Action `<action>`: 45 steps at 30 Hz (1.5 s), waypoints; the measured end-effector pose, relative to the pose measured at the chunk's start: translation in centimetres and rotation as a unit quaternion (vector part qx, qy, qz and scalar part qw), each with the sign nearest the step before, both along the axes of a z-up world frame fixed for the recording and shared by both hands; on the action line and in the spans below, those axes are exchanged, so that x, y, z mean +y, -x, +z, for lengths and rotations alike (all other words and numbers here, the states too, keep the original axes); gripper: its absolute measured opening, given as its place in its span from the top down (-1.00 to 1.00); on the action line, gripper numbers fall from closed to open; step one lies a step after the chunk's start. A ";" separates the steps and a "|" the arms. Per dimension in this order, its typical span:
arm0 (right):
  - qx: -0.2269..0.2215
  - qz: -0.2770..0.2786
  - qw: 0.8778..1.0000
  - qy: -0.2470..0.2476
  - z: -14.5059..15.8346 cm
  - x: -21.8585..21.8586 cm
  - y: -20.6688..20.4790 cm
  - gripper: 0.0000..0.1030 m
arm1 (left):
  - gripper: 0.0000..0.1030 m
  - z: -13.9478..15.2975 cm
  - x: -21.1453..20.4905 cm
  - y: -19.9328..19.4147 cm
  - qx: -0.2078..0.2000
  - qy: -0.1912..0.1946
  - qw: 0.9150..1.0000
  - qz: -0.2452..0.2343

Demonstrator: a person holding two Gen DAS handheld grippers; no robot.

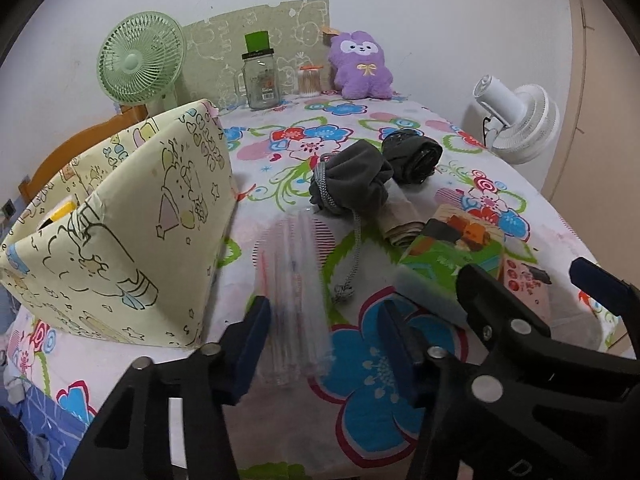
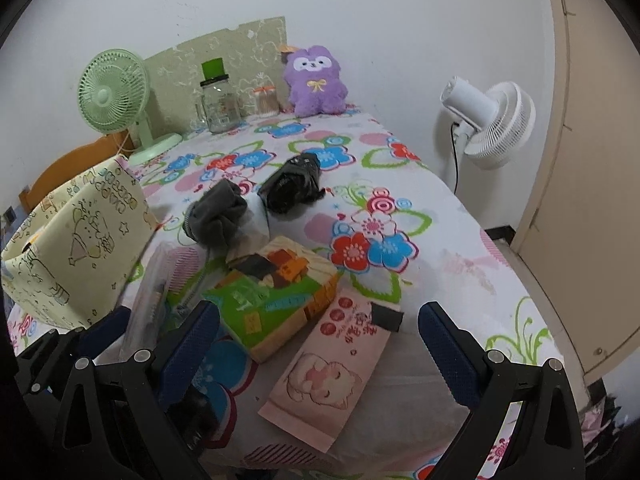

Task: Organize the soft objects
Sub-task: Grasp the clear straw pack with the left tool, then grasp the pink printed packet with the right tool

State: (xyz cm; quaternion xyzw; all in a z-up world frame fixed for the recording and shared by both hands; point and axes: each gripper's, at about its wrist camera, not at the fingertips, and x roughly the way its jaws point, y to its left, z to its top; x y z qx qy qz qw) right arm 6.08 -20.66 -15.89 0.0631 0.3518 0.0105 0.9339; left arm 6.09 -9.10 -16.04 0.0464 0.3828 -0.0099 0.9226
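Both my jaws were spread wide: my left gripper stood around a clear plastic sleeve, without pinching it, and my right gripper hovered over a pink cat packet. Beyond them, a grey cloth bundle and a black one lay touching on the flowered sheet, near the yellow fabric box.

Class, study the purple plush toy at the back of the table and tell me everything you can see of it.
The purple plush toy is a fluffy animal figure with two rounded ears, a white face patch with small dark eyes, a yellow bow on its chest and stubby arms and legs. It looks like soft pile fabric. It sits upright at the far edge of the flowered tablecloth, against the white wall, beside a small clear container with an orange lid. A tag shows near one ear. Neither gripper touches it.
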 end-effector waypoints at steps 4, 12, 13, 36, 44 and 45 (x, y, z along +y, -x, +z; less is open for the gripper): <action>0.014 -0.005 1.000 0.002 -0.2 -0.1 0.0 -0.93 | 0.26 0.1 -0.3 0.1 0.000 -0.009 1.000 -0.003; 0.037 -0.001 0.999 -0.013 -0.9 -0.4 -0.3 -0.66 | 0.41 0.2 -1.8 0.4 0.004 -0.011 0.999 -0.029; 0.039 0.000 0.999 -0.016 -0.9 -0.5 -0.4 -0.63 | 0.41 0.2 -1.8 0.5 0.004 -0.010 0.999 -0.031; 0.051 -0.007 0.998 -0.023 0.0 -1.1 1.5 -0.29 | 0.42 0.4 -1.8 1.0 0.008 0.004 0.999 -0.048; 0.068 -0.021 0.997 -0.014 -0.9 -0.9 0.3 -0.28 | 0.43 0.3 -1.9 1.0 0.007 -0.005 0.999 -0.051; 0.068 -0.019 0.997 -0.012 -0.9 -0.7 0.1 -0.28 | 0.43 0.3 -2.0 1.0 0.006 -0.006 0.999 -0.051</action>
